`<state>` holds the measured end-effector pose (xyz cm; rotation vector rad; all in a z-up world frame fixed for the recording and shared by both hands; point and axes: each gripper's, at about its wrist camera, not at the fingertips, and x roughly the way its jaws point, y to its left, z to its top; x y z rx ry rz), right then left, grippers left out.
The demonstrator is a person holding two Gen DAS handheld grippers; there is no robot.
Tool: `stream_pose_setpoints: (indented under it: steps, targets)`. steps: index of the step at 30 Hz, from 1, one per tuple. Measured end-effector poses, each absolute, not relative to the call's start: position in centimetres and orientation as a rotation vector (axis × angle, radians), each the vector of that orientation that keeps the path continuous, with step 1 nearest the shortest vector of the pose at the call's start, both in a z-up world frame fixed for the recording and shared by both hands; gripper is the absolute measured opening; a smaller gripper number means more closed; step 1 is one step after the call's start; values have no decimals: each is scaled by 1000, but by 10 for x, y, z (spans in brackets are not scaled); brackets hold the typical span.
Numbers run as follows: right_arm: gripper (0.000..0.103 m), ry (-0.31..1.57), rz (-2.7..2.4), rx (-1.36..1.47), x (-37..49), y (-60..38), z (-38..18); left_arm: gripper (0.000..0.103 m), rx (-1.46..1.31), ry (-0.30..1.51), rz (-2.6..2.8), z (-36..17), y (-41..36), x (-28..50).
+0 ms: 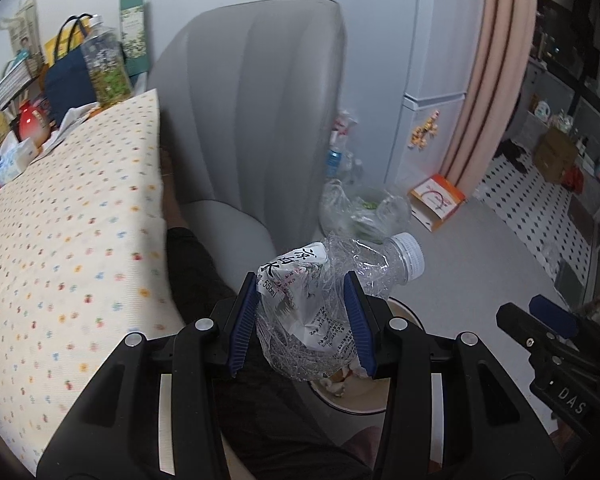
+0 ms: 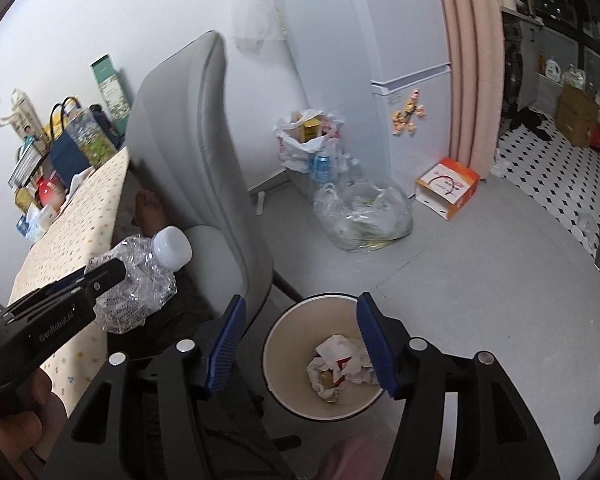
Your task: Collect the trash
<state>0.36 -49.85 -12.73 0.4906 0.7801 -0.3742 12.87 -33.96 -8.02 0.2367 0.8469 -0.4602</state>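
Bottle [image 1: 320, 308], crushed and clear with a white cap, sits clamped between the blue pads of your left gripper [image 1: 306, 320], held above the rim of the trash bin [image 2: 278, 344]. Your right gripper [image 2: 302, 344] hangs spread wide over that bin, gripping nothing, crumpled paper [image 2: 340, 364] lying inside below it.

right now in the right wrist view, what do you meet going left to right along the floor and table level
patterned table → crushed bottle in the left gripper → grey chair → trash bin → clear plastic bag → orange box → tiled floor
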Motion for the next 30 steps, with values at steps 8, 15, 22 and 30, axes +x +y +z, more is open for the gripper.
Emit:
stream_pose_setpoints:
  steps: [8,15,22,30]
  targets:
    - [66,768,-452,540,-17,-535,-138,48,276,883,-581,-91,-379,115]
    - [67,760,-464,549,-22,-543,-139,87,262,863,-560,-88,-377,115]
    - [84,750,-442,516,-16,-526,-129,97,232,826,-504,-72,-353,117]
    - [92,732,-423,463,-8,-503,-105,97,182,800,-455,-53,-319,120]
